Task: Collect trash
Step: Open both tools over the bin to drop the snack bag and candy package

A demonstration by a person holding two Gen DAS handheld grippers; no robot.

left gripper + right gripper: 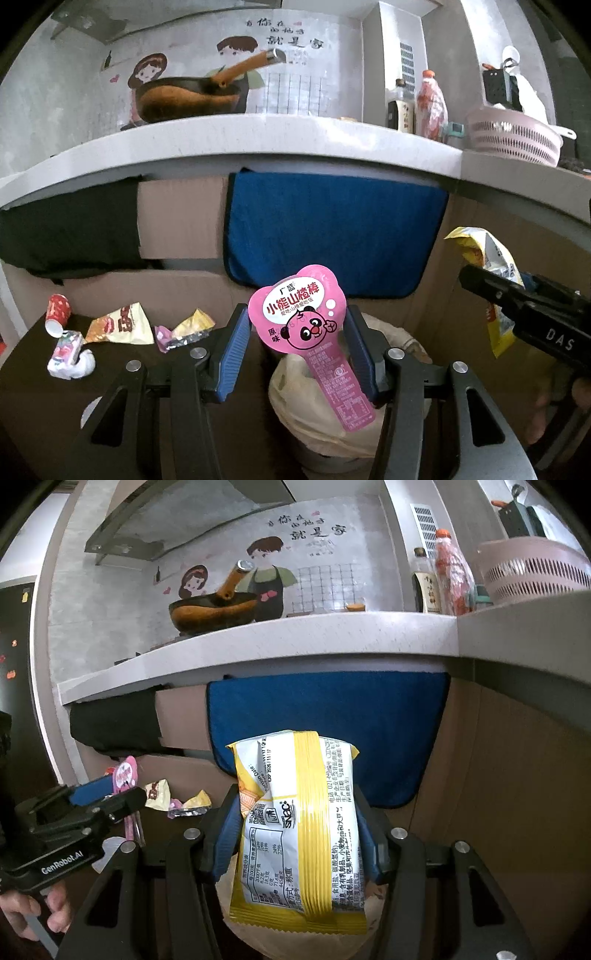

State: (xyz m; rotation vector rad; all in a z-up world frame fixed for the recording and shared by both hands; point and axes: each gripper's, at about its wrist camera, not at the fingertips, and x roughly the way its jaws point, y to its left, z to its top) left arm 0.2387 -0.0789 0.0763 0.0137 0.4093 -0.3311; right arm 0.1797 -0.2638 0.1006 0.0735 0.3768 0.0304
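Note:
My left gripper (297, 317) is shut on a pink bear-face snack wrapper (303, 332); its blue pads press on both sides of the wrapper's wide head. The wrapper hangs over a bin lined with a pale plastic bag (288, 387). My right gripper (295, 801) is shut on a yellow and white snack bag (295, 830), held upright above the same liner (295, 941). In the left wrist view that bag (476, 247) shows at the right edge. On the dark table (37, 406) to the left lie a red cup (57, 314), a small carton (66, 347), another snack bag (122, 325) and a foil wrapper (184, 330).
A white counter (258, 136) runs overhead with a wok (184, 96), bottles (430, 103) and a pink colander (517, 136). A blue towel (332, 236) and a black cloth (70, 229) hang below it over cardboard. A hand (55, 908) holds the left gripper.

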